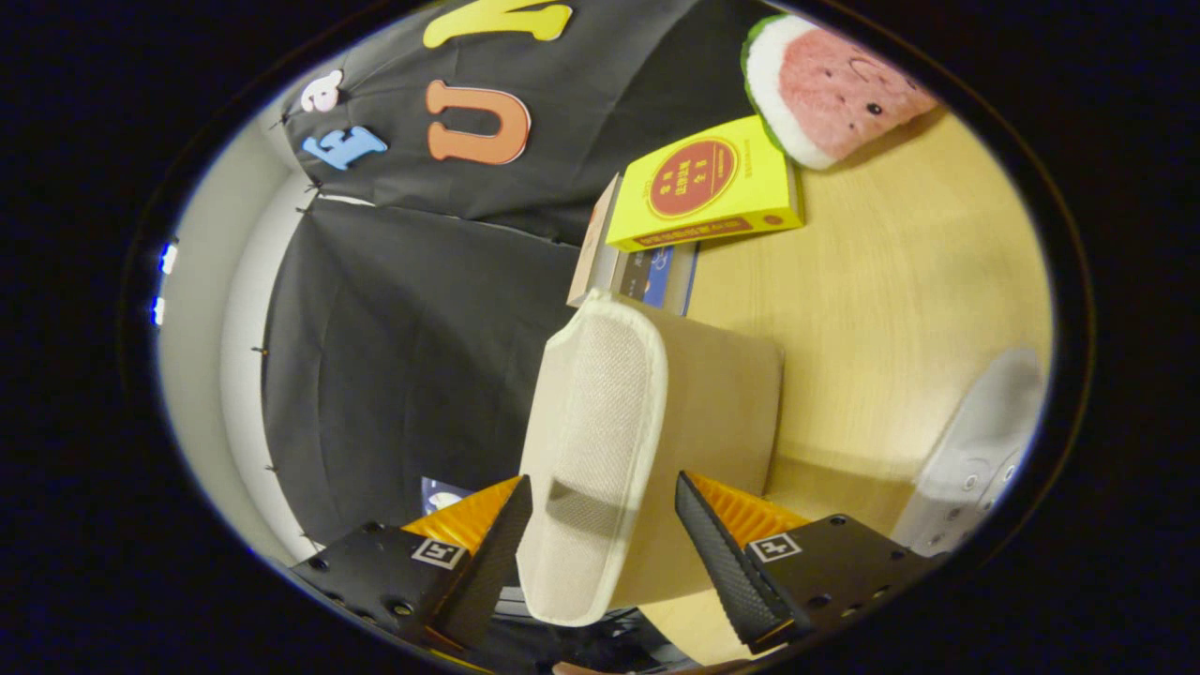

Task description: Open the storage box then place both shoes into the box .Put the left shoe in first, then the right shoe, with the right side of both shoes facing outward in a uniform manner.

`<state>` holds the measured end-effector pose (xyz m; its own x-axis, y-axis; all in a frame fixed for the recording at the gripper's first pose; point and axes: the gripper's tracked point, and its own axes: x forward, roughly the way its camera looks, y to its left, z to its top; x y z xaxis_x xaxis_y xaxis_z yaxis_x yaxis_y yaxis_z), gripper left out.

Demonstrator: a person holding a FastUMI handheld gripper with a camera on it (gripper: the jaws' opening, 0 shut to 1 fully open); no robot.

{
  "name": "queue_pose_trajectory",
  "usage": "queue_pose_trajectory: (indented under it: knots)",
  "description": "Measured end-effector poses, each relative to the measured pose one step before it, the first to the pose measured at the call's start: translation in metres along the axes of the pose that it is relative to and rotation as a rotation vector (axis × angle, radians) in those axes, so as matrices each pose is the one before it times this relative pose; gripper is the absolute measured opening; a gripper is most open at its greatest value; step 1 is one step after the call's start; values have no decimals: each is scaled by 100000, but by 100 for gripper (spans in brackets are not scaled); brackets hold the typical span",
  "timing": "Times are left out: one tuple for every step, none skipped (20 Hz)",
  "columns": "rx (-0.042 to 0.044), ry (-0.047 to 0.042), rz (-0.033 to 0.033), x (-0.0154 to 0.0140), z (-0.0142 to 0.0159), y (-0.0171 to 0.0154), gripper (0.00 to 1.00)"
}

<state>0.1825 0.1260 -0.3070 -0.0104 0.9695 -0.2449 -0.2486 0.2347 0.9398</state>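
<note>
Beige mesh slipper (595,441), yellow book (708,183) with red circle, pink-and-green watermelon plush (830,89).

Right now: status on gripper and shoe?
Gripper around beige slipper, fingers not visibly pressing. White shoe on table. Nothing blocking.

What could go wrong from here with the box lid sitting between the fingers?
1. The gripper is open, its fingers either side of the storage box's mesh-faced lid but seemingly not pressing it, so the lid could slip free as it swings.
2. The stacked books lie just beyond the box; a hard pull might shove the box into them.
3. The white shoe lies close beside the box and could get knocked.
</note>
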Motion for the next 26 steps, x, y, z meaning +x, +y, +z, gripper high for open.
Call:
queue_pose_trajectory:
  knots:
    - [151,2550,504,510,-485,-87,93]
    - [-114,1031,-377,-112,-196,-204,84]
    - [-73,1061,-283,-73,-131,-64,76]
    - [-236,902,751,41,-341,292,67]
    - [-759,1004,698,-248,-448,311,58]
    - [-980,1562,-604,-91,-644,56,56]
    - [71,-362,-2170,-610,-772,-618,54]
    - [1830,-1676,877,362,754,695,38]
    - [255,-1310,-1333,-6,99,105,22]
    - [-1008,-63,-1466,-395,-329,257,19]
    - [723,-1217,1051,-174,160,702,19]
    - [510,-2999,-2887,-317,167,227,10]
    - [-1215,-540,-1726,-186,-243,82,1]
    - [-1337,-928,-3060,-163,-136,11,1]
    - [265,-1678,-636,-63,183,428,1]
    - [1178,-2244,280,-474,157,738,1]
    - [896,-1865,936,-525,10,1057,1]
    - [299,-1807,925,-543,-7,1030,1]
    - [216,-1766,904,-179,149,1135,1]
    - [-640,-682,1026,66,-35,1301,1]
    - [-977,-753,-236,132,82,1129,1]
    - [-731,-411,689,233,93,1497,1]
    - [-931,-674,137,412,332,1406,1]
    - [-1216,-249,258,420,216,1553,1]
    - [-2187,115,911,469,219,1734,1]
    - [-2557,-66,-977,770,274,1297,1]
